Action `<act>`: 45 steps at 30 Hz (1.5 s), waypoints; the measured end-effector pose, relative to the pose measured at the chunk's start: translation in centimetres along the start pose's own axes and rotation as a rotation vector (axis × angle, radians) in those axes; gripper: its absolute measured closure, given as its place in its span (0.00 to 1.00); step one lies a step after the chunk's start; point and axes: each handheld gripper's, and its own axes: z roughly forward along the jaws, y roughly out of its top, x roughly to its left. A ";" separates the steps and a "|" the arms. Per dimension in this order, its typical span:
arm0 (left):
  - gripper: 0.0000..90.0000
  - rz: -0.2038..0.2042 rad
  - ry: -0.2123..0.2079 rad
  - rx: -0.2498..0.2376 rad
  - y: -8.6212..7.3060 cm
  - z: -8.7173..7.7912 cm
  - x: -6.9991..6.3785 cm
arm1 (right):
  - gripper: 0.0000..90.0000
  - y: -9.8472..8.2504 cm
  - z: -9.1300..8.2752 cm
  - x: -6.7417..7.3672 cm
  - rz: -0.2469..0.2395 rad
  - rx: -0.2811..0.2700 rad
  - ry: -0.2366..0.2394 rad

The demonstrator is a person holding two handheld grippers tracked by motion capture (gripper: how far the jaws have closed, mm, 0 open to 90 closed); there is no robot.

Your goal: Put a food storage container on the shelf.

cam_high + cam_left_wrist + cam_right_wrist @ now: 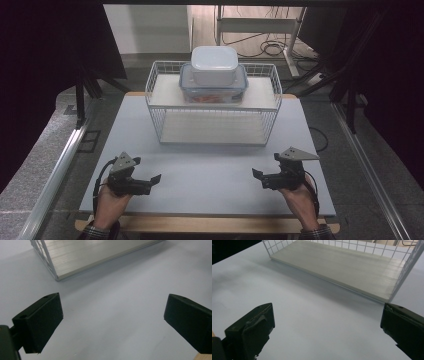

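A white wire rack [212, 107] with two shelves stands at the far middle of the pale table [210, 175]. On its upper shelf rests a clear container with a blue lid [213, 86], and a white lidded box [214, 65] sits stacked on that. My left gripper [147, 172] rests near the front left of the table, open, nothing between its jaws. My right gripper [266, 166] rests near the front right, open too. The rack's lower shelf [92, 255] lies ahead of the left gripper [112, 315]; the same lower shelf [342, 267] is ahead of the right gripper [327, 325].
A wooden strip [210, 223] runs along the table's front edge. Metal rails [60, 170] flank the table on both sides. Cables and a stand [265, 35] lie on the floor behind the rack. Bare tabletop lies between the grippers and the rack.
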 end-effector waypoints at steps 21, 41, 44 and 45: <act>0.02 -0.005 0.046 0.019 -1.9 -0.3 0.7 | 0.00 -3.2 -1.5 -2.2 0.049 0.025 -0.075; 0.02 -0.003 0.079 0.073 -3.5 0.8 1.9 | 0.00 -5.5 -1.8 -3.3 0.077 0.078 -0.111; 0.01 -0.006 0.077 0.085 -3.6 0.9 2.0 | 0.00 -5.8 -1.8 -3.4 0.080 0.086 -0.113; 0.01 -0.009 0.075 0.091 -3.6 1.0 2.0 | 0.00 -5.9 -1.7 -3.5 0.080 0.093 -0.113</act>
